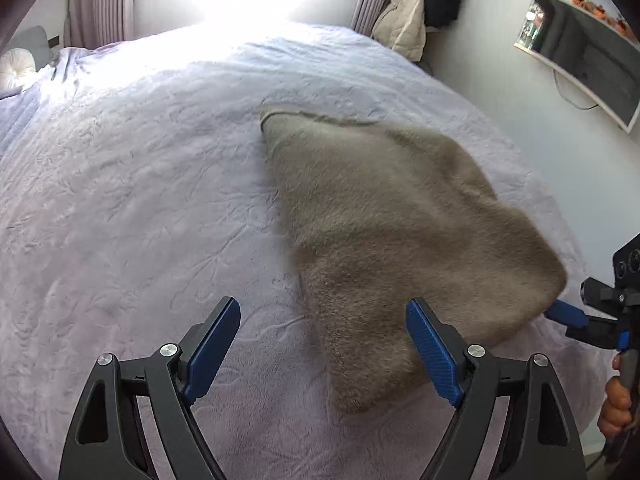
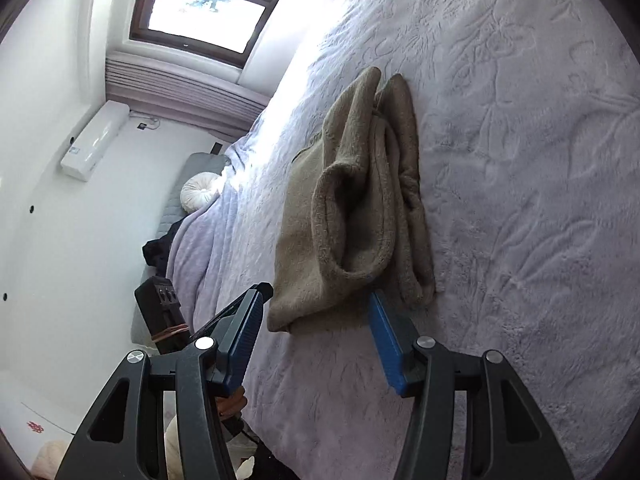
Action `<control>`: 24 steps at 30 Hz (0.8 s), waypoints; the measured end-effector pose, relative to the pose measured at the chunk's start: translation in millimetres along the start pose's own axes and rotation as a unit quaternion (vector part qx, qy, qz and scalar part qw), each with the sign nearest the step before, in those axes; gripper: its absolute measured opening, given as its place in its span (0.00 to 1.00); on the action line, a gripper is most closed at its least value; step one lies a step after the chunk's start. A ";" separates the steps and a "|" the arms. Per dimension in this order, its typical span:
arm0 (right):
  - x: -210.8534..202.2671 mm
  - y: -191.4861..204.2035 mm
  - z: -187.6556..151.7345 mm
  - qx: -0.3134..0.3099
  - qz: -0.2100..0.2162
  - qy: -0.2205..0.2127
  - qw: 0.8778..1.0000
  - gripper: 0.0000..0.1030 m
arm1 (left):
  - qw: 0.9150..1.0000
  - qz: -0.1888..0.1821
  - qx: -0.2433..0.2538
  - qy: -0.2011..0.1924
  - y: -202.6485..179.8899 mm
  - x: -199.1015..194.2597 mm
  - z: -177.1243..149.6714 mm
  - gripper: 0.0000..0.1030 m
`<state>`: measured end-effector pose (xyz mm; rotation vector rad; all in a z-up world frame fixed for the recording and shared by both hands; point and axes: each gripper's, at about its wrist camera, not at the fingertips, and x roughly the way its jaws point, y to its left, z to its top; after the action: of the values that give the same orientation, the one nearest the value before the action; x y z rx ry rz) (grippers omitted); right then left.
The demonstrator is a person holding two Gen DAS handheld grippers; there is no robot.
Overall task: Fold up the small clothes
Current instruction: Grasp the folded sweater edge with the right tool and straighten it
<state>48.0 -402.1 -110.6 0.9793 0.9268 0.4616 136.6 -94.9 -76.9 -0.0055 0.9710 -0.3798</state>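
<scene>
Right wrist view: brown garment (image 2: 360, 208) lies just ahead of both grippers' wide, empty jaws.

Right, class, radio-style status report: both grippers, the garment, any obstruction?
Left gripper open, empty. Right gripper open at the folded tan fleece garment. Garment on lavender bedspread. Nothing in the way.

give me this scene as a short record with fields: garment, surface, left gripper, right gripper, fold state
garment: tan fuzzy garment, folded over in layers, edges showing in the right wrist view
surface: lavender embossed bedspread
left gripper: left gripper, jaws open, holding nothing, its right finger over the garment's near edge
right gripper: right gripper, jaws open, at the garment's near end
fold state: partly folded; loose loop of fabric standing up on top
</scene>
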 end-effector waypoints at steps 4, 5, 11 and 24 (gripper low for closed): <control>2.7 -7.6 3.6 0.035 -0.014 -0.043 0.998 0.12 | 1.000 0.020 0.012 0.015 -3.6 14.9 -15.4 0.83; 2.9 -7.9 2.7 0.034 -0.027 -0.049 0.998 0.12 | 1.000 0.019 0.012 0.016 -2.5 15.2 -18.5 0.84; 5.8 -38.8 -18.6 0.067 -0.068 -0.052 0.994 0.12 | 1.000 0.016 0.010 0.015 3.4 16.6 -30.6 0.95; -24.2 1.5 -38.2 0.015 -0.151 -0.088 0.985 0.19 | 1.000 0.022 -0.006 0.014 9.4 9.2 -40.1 0.95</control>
<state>2.9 -399.2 -107.3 0.8739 0.9050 0.1031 111.9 -82.5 -108.7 0.0103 1.0000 -0.3346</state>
